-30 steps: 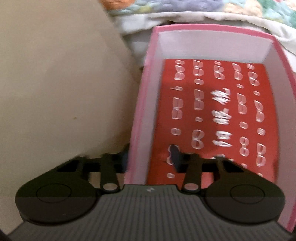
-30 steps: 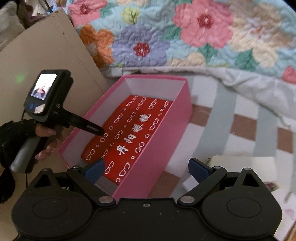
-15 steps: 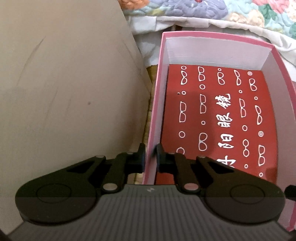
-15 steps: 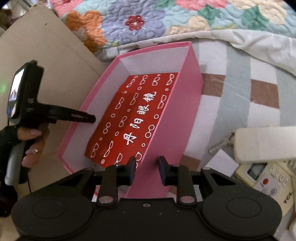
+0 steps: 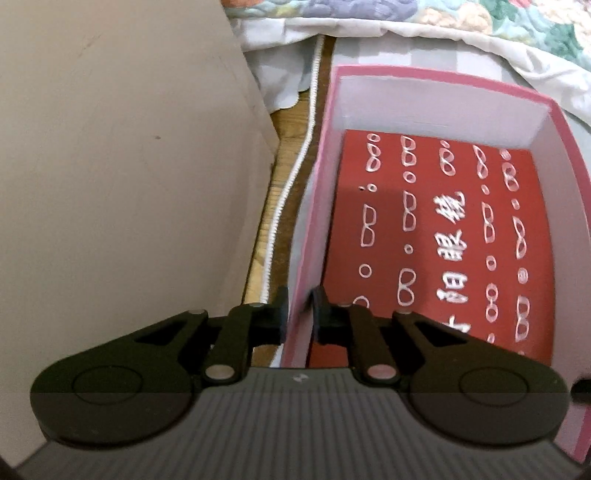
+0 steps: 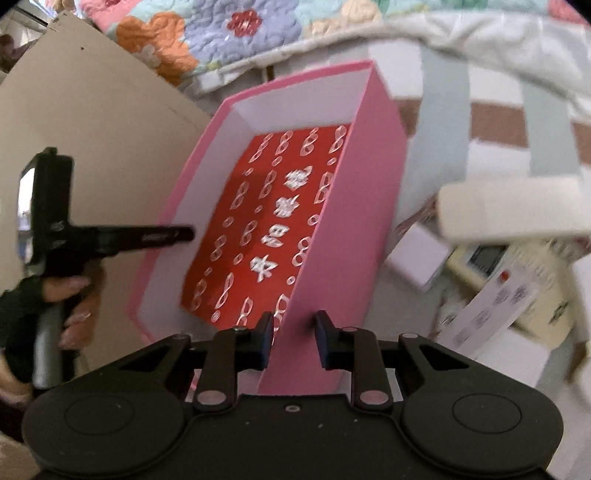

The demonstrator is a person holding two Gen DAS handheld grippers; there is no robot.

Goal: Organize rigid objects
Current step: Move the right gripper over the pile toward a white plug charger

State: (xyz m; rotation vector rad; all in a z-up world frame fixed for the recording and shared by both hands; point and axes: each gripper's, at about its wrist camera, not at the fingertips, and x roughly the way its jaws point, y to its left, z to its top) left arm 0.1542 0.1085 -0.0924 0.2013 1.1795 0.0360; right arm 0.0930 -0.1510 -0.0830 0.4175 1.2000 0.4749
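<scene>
Soft indoor light, motion blur (mostly right view), fisheye-bent edges

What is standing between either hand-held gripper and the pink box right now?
Nothing visible. The left hand-held gripper is shut on the pink box at its near left wall, one finger outside and one inside. The right hand-held gripper pinches the opposite wall the same way.

Your left gripper (image 5: 298, 314) has its jaws clamped on the near end of the pink box's (image 5: 436, 75) left wall, one finger outside, one inside. A red case (image 5: 443, 240) printed with white glasses lies flat in the box. A beige board (image 5: 122, 166) stands to the left, a white zipper strip (image 5: 288, 184) runs between, and a floral quilt (image 5: 406, 11) lies beyond.
</scene>
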